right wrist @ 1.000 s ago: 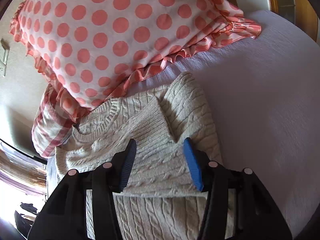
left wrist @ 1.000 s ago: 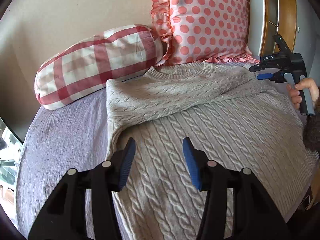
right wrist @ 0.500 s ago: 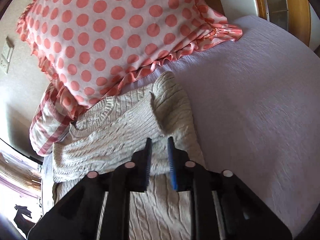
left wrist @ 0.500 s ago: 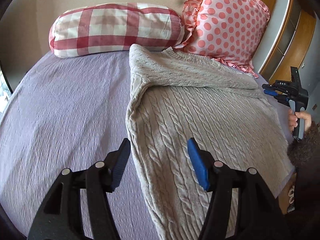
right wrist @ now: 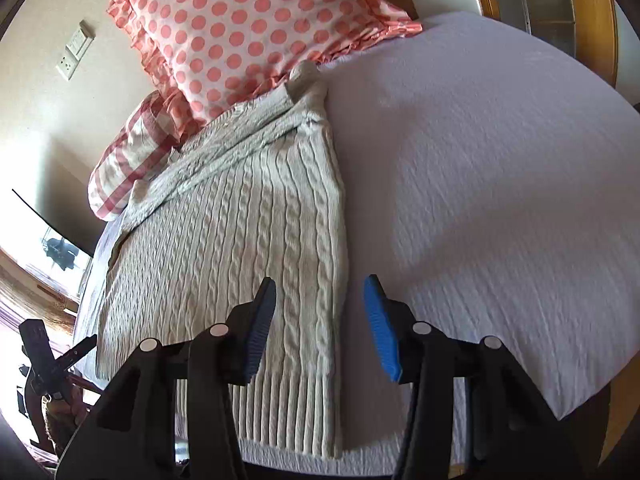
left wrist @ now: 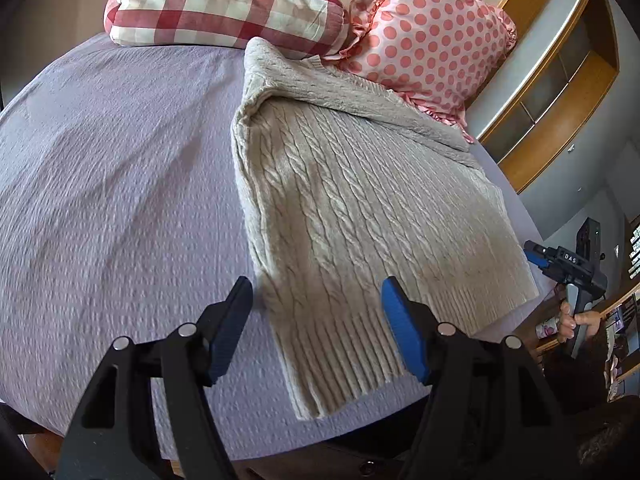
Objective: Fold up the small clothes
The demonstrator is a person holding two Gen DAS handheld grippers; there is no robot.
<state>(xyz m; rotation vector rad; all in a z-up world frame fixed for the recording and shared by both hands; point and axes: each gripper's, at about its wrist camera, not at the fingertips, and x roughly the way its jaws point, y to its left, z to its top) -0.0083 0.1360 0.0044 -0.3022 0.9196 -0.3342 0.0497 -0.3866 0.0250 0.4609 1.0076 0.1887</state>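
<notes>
One cable-knit sweater [left wrist: 360, 216] on lilac bedspread [left wrist: 120, 184], two pillows behind; left gripper [left wrist: 316, 328], right gripper [right wrist: 320, 324] both spread wide, empty.

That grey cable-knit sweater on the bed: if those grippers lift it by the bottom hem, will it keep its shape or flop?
The sweater would probably flop: its folded sleeves already drape softly. The thick knit looks fairly heavy, so it would likely sag between the left gripper and right gripper.

Sweater [right wrist: 256, 240] hem cut off behind right gripper's fingers [right wrist: 260, 320], bedspread [left wrist: 120, 200] left of left fingers motion-blurred
</notes>
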